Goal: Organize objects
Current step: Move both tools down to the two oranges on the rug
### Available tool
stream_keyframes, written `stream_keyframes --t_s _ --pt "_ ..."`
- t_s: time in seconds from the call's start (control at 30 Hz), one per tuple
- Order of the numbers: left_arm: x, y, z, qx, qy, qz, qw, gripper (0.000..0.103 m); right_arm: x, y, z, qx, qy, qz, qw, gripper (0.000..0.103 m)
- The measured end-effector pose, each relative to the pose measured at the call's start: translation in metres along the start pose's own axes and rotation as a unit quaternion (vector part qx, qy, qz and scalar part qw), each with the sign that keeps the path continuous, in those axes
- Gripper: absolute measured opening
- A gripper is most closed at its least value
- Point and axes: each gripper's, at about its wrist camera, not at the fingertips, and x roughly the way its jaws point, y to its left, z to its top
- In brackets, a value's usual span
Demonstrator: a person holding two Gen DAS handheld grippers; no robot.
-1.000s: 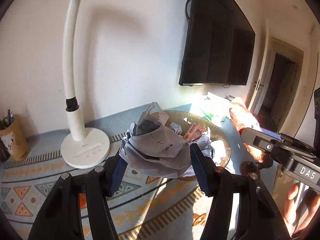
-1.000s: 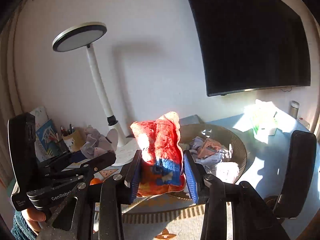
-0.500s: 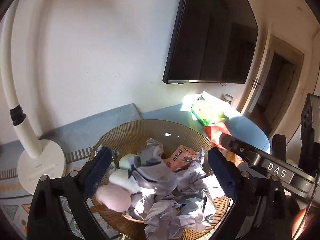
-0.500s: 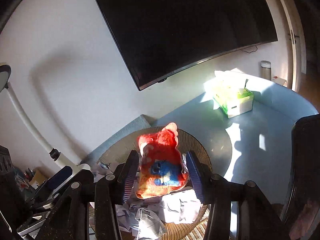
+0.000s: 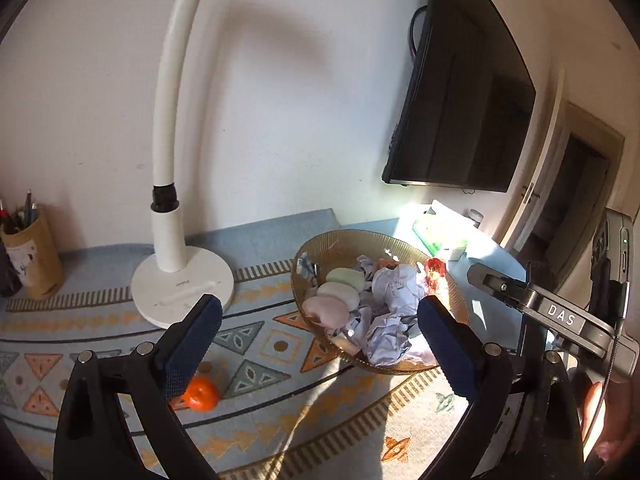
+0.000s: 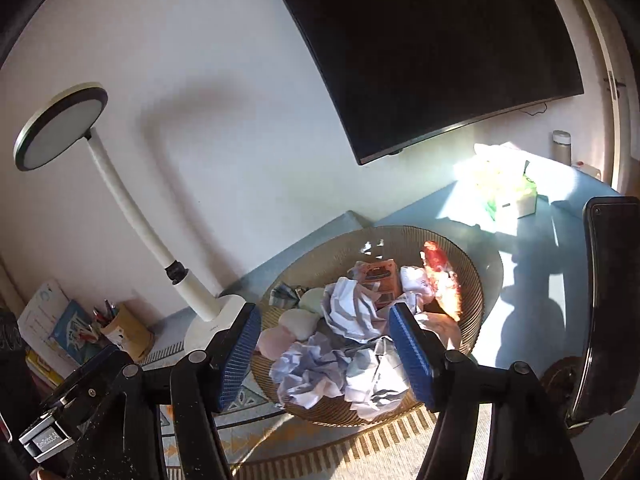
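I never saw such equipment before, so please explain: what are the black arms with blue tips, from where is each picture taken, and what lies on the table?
No robot here: a person holds one two-finger tool in each hand, each with a wide-angle camera looking along its blue pads. One picture comes from the left tool, the other from the right tool. Both hold nothing; the left is open, the right is opening. On the patterned mat stands a brown bowl with crumpled paper, soap-like ovals and a red wrapper. Nearby: a white desk lamp, a small orange fruit, a pencil cup.
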Motion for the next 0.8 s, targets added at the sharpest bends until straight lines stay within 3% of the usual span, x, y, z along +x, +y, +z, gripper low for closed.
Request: stream_keyframes --t_s 0.1,0.17,0.27,0.37,0.53,0.6,0.7,0.8 --pt "-0.039 0.023 -0.004 -0.013 -0.018 0.068 0.9974 0.098 -0.011 0.045 -0.018 -0.045 0.007 0.038 0.998 0.065" --pt "-0.06 0.041 -0.014 -0.019 -0.031 0.092 0.9951 0.101 -0.011 0.073 -0.038 -0.085 0.021 0.057 0.995 0.066" --pt "-0.069 0.073 -0.049 -0.033 -0.023 0.138 0.9896 0.102 0.001 0.101 -0.078 -0.124 0.05 0.069 0.989 0.082" --pt "-0.06 0.11 -0.097 -0.063 0.0 0.181 0.9815 0.102 0.024 0.114 -0.117 -0.16 0.063 0.054 0.984 0.083" --pt "-0.04 0.152 -0.143 -0.108 0.027 0.188 0.9759 0.101 0.073 0.102 -0.144 -0.133 0.128 0.039 0.982 0.083" --pt "-0.042 0.156 -0.144 -0.121 0.033 0.176 0.9763 0.101 0.08 0.096 -0.148 -0.129 0.126 0.024 0.983 0.083" --pt "-0.043 0.153 -0.148 -0.122 0.032 0.187 0.9743 0.101 0.087 0.088 -0.152 -0.116 0.137 0.011 0.984 0.083" --pt "-0.039 0.15 -0.148 -0.116 0.04 0.185 0.975 0.102 0.097 0.092 -0.157 -0.127 0.164 -0.001 0.978 0.089"
